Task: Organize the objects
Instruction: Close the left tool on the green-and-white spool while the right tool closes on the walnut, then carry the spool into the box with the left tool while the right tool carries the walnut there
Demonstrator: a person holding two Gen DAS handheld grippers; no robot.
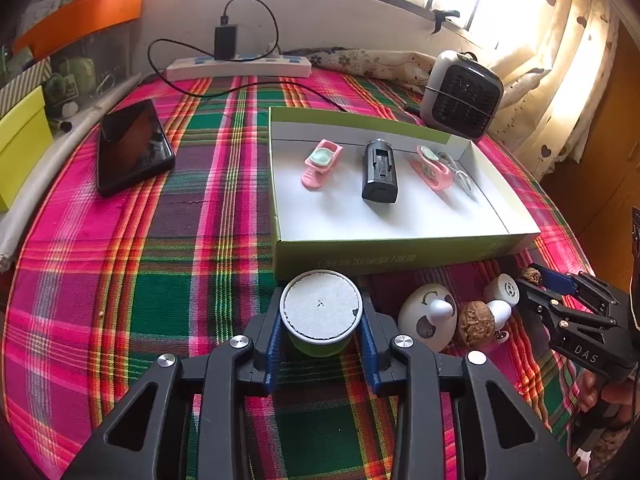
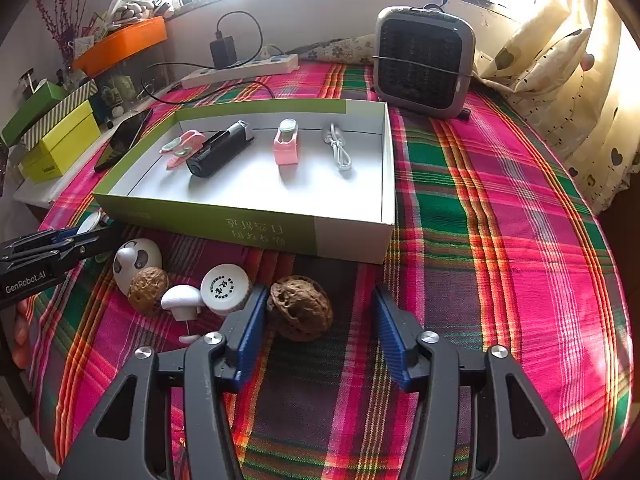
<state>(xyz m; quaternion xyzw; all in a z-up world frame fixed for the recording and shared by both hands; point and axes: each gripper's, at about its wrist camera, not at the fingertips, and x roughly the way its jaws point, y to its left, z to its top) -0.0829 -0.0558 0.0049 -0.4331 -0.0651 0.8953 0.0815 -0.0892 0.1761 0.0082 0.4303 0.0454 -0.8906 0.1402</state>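
Against the near wall of the box (image 1: 400,254): left gripper (image 1: 322,336) clenched on a cup (image 1: 320,312), right gripper (image 2: 320,332) released astride a walnut (image 2: 300,308), both seemingly box-bound.

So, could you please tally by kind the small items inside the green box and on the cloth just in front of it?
Pink clips: 2
Black battery pack: 1
White cable: 1
Walnuts: 2
Panda egg: 1
White mushroom: 1
White round cap: 1
Green cup: 1
Total: 10

Pink, green and orange plaid cloth (image 2: 500,200); green-walled, white-floored box (image 2: 256,232); brown walnut (image 2: 300,308); green, white-topped cup (image 1: 320,312).
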